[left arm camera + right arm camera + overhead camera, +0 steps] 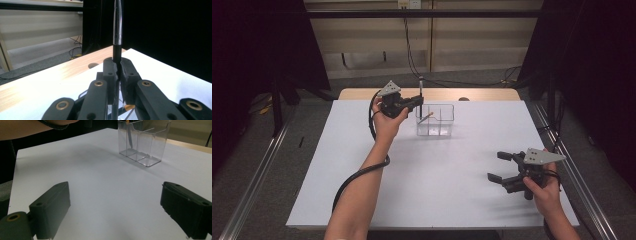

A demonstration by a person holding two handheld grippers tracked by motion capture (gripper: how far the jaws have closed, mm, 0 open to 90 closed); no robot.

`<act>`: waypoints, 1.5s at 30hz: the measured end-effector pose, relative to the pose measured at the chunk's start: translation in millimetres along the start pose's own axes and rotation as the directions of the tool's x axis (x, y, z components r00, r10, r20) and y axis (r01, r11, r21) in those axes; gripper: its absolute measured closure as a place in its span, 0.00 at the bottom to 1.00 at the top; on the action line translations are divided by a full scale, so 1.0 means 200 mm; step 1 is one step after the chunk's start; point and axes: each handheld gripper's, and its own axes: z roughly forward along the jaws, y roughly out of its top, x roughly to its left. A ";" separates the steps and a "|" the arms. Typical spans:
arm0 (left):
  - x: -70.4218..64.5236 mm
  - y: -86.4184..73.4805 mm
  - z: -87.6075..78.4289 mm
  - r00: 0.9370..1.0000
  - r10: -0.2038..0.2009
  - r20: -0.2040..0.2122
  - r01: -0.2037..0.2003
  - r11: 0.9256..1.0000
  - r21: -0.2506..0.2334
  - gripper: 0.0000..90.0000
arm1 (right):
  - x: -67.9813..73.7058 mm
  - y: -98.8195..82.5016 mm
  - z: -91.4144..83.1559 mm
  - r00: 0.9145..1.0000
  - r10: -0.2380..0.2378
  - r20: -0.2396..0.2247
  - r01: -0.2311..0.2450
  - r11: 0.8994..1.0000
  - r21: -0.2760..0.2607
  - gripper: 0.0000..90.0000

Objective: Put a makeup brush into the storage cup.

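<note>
Upright, the pen (117, 30) stands clamped in the left tongs (118, 67).

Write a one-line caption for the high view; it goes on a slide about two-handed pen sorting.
Left gripper holds a pen upright above the clear divided holder; right gripper waits open.

Clear divided box (435, 120) mid-table the sole obstacle, white tabletop (427, 185) open around

Left gripper (418, 101) raised, jaws clamped, right gripper (498, 166) low, jaws apart
</note>
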 end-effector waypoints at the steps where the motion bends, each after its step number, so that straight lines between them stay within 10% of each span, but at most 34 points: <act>1: 0.00 0.00 0.00 1.000 0.001 -0.002 -0.001 1.000 0.002 0.93 | 0.00 0.00 0.00 1.000 -0.001 0.001 0.001 1.000 -0.001 0.09; 25: 0.01 -0.06 -0.02 1.000 -0.013 -0.010 0.013 1.000 0.017 0.92 | 0.00 0.00 0.01 1.000 -0.006 -0.013 0.006 1.000 -0.001 0.09; 45: 0.01 -0.08 -0.12 0.999 -0.024 0.046 0.024 1.000 0.009 0.27 | 0.01 0.01 0.01 1.000 -0.013 -0.014 0.013 1.000 -0.005 0.09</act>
